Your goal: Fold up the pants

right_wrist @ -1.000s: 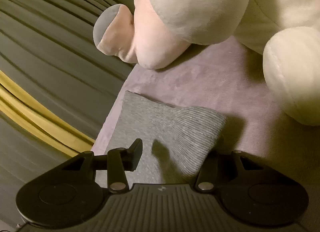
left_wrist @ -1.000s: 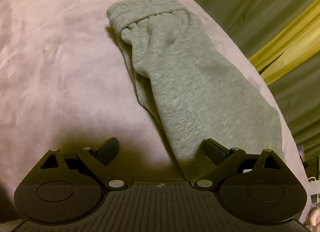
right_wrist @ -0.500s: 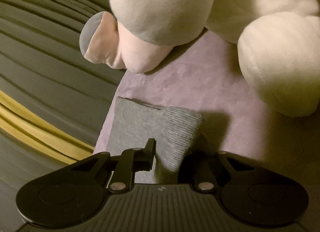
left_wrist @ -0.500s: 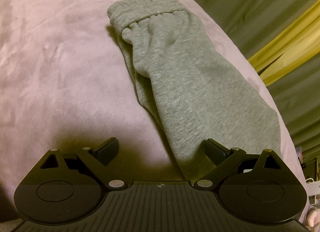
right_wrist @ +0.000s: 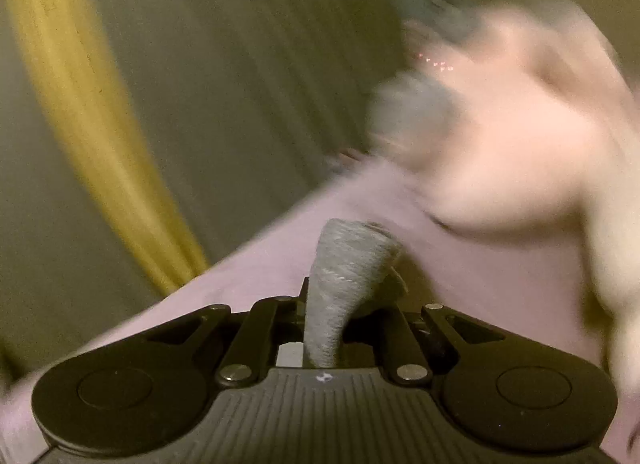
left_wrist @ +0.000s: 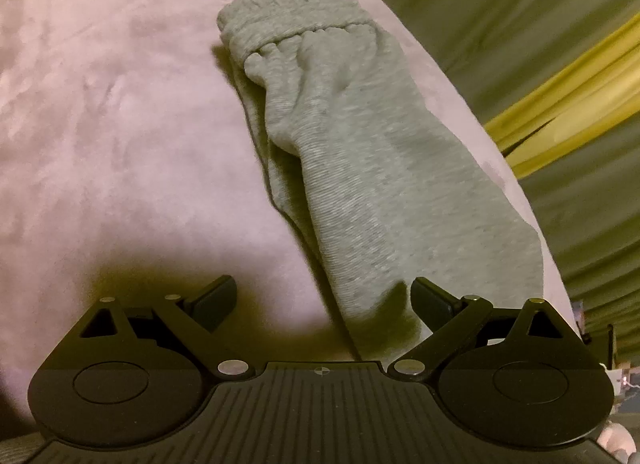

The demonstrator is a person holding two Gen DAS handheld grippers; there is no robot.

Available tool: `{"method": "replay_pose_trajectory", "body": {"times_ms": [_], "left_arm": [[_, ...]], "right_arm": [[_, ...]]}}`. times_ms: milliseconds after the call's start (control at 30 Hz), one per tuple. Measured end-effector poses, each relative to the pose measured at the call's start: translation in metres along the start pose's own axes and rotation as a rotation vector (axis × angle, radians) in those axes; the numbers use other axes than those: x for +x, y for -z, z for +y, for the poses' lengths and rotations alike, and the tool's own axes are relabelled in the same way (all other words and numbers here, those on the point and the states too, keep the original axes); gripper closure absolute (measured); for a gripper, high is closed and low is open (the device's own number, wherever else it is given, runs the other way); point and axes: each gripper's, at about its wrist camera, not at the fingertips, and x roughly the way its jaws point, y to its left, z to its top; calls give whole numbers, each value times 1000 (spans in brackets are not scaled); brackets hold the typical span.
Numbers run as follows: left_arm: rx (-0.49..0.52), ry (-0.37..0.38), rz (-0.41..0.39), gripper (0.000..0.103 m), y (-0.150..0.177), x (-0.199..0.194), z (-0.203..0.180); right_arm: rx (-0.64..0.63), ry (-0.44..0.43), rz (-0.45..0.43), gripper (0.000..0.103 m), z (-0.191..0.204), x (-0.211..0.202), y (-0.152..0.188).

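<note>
Two grippers are in my feeds. On my left wrist camera, the left gripper sits with its jaws spread wide over the pink blanket, pinching nothing. The grey pants lie folded lengthwise on that blanket, elastic waistband at the far end, the near end reaching in beside the right-hand finger. Olive bedding with a yellow stripe shows past the blanket's edge. On my right wrist camera, heavily blurred, the right gripper is clamped on a bunched end of the pants, cloth rising between the jaws. A pale plush toy lies beyond.
</note>
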Motion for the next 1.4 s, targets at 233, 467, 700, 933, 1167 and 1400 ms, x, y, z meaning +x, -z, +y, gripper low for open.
{"method": "replay_pose_trajectory", "body": {"times_ms": [233,467,700,933,1167,1400], "left_arm": [[7,24,-13,5,1,-5,3],[-16,39,-3,5,2,-10,10],[4,49,13,5,1,-3,7],[36,61,0,5,5,-10,2],[278,133,19,5,21,-25,-37],[528,275,146,4,72,-10,-133]], "right_arm": [[-690,-311,38,92,206,-17,89],[-902,-345,376,91,261,25,220],[-790,-346,380,91,252,16,204],[-757,-472,449,43,265,-2,209],[-136,-521,503,4,202,12,151],[239,-425,576,4,141,35,144]]}}
